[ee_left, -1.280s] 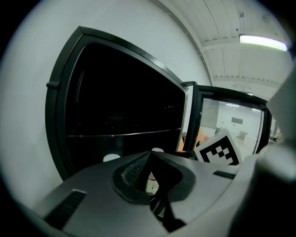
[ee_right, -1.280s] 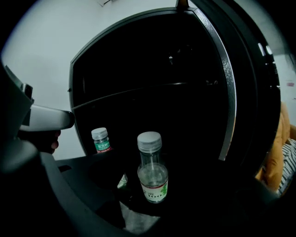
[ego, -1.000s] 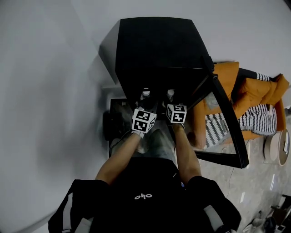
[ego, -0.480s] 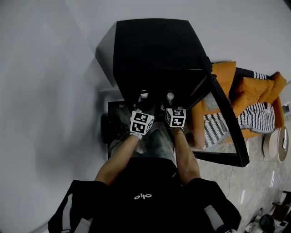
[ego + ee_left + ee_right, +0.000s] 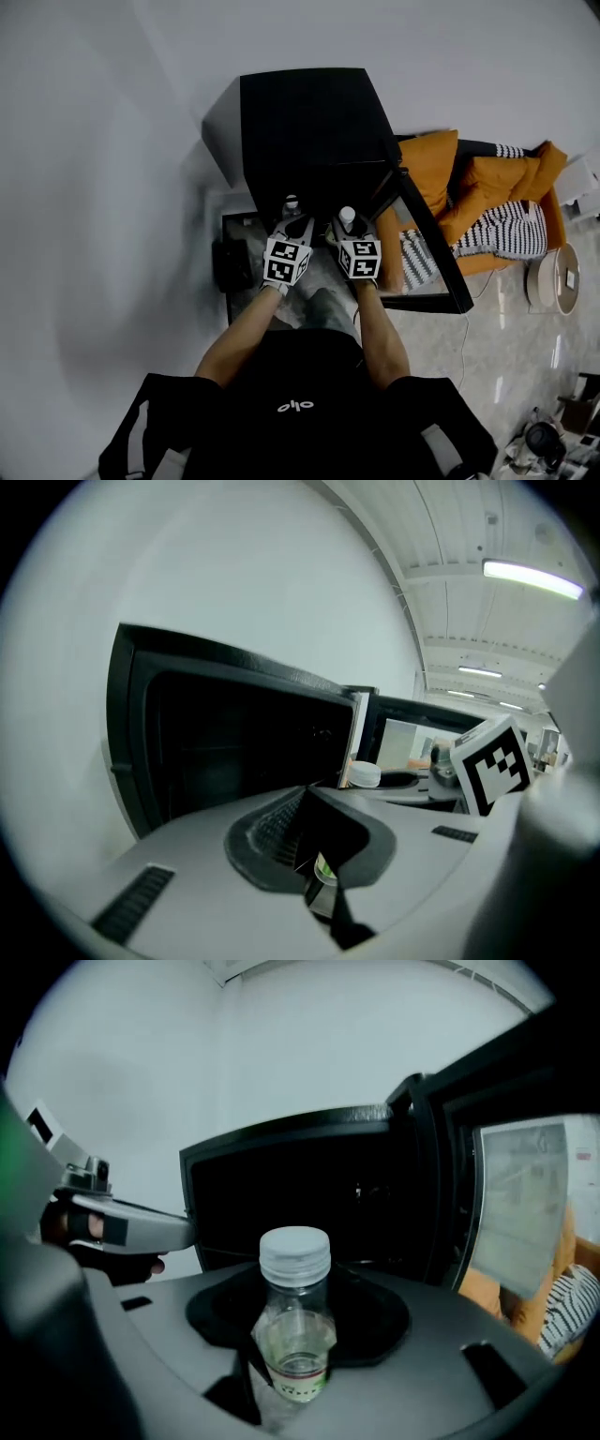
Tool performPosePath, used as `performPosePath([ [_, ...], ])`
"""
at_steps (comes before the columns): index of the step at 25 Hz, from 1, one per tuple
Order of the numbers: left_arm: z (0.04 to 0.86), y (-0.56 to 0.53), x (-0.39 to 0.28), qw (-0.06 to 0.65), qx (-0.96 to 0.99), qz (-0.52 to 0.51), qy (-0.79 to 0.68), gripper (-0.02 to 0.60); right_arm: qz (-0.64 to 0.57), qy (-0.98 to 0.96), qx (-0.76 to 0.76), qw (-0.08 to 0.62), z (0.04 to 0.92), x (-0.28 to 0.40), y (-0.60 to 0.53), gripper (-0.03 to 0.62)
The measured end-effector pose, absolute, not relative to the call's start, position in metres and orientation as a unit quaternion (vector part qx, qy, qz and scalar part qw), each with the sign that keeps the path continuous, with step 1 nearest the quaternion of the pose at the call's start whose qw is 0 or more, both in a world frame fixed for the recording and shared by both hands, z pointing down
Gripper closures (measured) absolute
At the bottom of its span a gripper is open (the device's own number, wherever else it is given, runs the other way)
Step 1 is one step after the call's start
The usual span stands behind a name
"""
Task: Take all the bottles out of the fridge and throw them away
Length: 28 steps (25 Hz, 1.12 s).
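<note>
Open fridge [image 5: 309, 122] ahead; left gripper [image 5: 293, 223] pinches a bottle [image 5: 325, 866], right gripper [image 5: 345, 228] clamps a second bottle [image 5: 295, 1326]; recommend firm, upright carry clear of the door [image 5: 433, 255].

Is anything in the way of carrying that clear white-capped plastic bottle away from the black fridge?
Nothing visible. The clear white-capped plastic bottle sits in the right gripper, whose jaws have just closed on it, in front of the black fridge; its glass door is swung wide open at the right. No bin shows.
</note>
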State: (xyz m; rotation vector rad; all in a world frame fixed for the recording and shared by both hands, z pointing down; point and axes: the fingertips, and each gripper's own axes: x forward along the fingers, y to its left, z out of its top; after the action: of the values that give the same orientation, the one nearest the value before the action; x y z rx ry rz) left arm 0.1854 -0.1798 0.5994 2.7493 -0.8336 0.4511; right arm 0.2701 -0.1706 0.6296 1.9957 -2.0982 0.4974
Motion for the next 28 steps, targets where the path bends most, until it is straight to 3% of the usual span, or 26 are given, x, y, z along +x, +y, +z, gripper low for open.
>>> performPosePath([
  [7,0.523,-0.168,0.185,0.113,0.94,0.15,-0.284,0.575,0.151,-0.712,0.68,0.089,0.529,0.271,-0.157,0.395],
  [15,0.5,-0.18,0.155,0.115,0.93,0.138,-0.32,0.575,0.138,-0.728,0.666,0.085,0.494,0.252,-0.166,0.395],
  [21,0.496,-0.193,0.108,0.121,0.911,0.13,-0.372,0.575,0.134,-0.765,0.624,0.089,0.49,0.206,-0.185,0.395],
  [28,0.495,-0.204,0.008,0.135,0.862,0.113,-0.475,0.575,0.124,-0.832,0.53,0.103,0.49,0.104,-0.215,0.395],
])
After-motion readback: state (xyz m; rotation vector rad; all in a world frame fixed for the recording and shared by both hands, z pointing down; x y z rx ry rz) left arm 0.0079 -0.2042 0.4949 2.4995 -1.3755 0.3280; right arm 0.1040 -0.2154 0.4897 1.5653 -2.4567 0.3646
